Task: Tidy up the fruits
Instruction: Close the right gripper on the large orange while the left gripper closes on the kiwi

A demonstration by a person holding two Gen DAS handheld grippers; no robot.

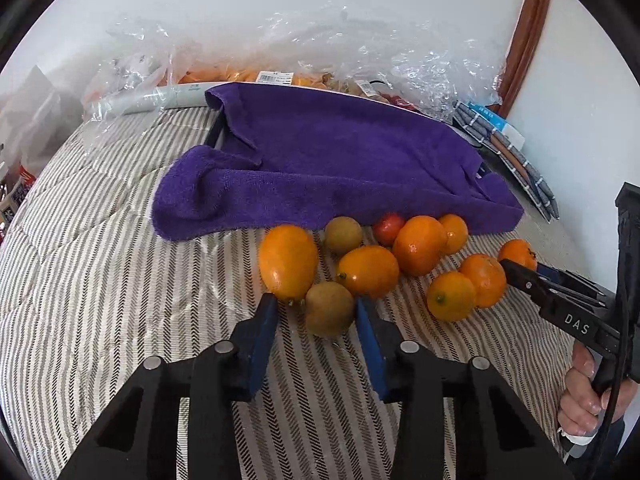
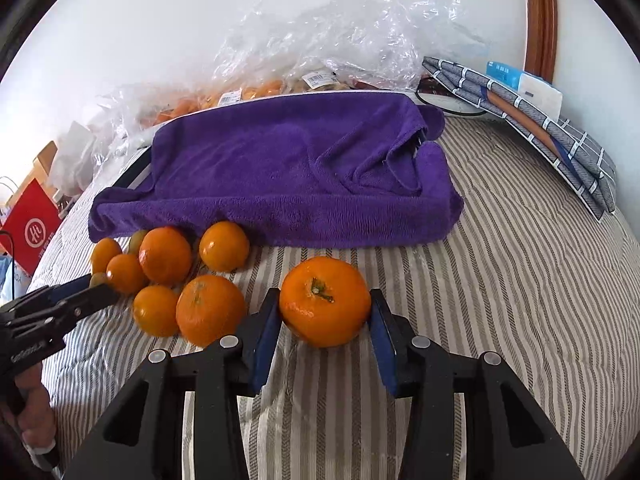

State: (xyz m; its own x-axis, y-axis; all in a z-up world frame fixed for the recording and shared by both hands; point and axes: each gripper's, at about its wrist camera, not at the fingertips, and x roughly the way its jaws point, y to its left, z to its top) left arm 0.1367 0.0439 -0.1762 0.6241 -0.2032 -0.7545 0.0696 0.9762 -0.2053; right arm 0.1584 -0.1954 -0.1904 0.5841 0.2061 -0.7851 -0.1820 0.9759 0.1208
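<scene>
While fruit sits by the purple towel (image 2: 280, 172) | my left tongs (image 1: 316, 312) spread around a brown fruit (image 1: 330, 309) | right tongs (image 2: 325, 312) gripping a mandarin (image 2: 325, 301)

Both views are bright, lit by soft, even daylight; the source cannot be placed. The white wall (image 1: 320, 0) toward 12 o'clock is close to overexposed. Shadows are faint and short, lying directly beneath the fruit. Small glare spots sit on the large orange fruit (image 1: 287, 261) and on the tangerine (image 2: 325, 301). The clear plastic bags (image 2: 340, 40) throw scattered sparkle. Strong fisheye bending curves the striped cloth (image 1: 100, 260) toward the rim, with black vignette in all four corners. Centre detail is sharp; objects at 9 o'clock near the edge, such as the red bag (image 2: 30, 226), are soft and compressed.
</scene>
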